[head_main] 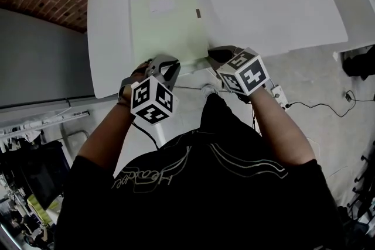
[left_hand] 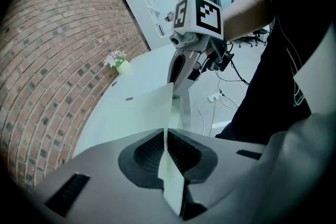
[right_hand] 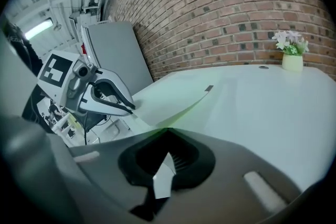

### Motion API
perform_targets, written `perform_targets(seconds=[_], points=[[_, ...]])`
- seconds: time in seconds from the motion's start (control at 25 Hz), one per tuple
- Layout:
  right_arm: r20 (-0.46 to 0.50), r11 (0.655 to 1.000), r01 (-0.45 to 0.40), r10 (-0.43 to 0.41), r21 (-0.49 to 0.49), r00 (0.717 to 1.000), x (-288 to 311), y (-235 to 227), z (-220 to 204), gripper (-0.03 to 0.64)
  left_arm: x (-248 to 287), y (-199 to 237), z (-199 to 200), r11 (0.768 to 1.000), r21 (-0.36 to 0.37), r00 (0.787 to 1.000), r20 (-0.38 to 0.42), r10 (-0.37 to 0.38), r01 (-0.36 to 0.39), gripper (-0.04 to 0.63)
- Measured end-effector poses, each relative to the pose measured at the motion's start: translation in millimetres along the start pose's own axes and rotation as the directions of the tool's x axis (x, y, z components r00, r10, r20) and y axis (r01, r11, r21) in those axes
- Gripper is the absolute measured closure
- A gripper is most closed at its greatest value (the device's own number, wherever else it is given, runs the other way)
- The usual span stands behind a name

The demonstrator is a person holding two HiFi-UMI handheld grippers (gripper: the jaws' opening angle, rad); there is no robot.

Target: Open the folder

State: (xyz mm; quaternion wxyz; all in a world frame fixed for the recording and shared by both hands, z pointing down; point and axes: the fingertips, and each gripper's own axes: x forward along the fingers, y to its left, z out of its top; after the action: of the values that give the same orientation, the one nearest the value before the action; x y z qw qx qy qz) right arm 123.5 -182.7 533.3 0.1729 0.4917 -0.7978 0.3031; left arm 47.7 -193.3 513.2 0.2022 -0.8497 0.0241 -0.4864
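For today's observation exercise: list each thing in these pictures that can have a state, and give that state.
folder: lying on the table, barely open, cover raised slightly at the near edge.
left gripper: shut on the folder's near edge.
right gripper: shut on the folder's near edge.
flower pot: upright.

A white table (head_main: 281,3) carries a pale green folder (head_main: 167,26) near its front edge and a flower pot (right_hand: 292,60) farther back.
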Motion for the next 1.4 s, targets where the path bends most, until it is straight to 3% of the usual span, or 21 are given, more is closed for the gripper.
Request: perform_targets(seconds=[0.76, 1.4], points=[[-0.039, 0.999, 0.02, -0.021, -0.027, 0.999, 0.7, -2.0, -2.9, 0.614, -1.6, 2.6, 2.2, 0.998, -0.057, 0.999, 0.016, -0.031, 0.032, 0.574], [-0.077, 0.998, 0.056, -0.059, -0.038, 0.995, 0.6, -3.8, -4.7, 0.614, -6.0, 7.1, 3.3, 0.997, -0.082, 1.0, 0.029, -0.01, 0.013, 0.577]])
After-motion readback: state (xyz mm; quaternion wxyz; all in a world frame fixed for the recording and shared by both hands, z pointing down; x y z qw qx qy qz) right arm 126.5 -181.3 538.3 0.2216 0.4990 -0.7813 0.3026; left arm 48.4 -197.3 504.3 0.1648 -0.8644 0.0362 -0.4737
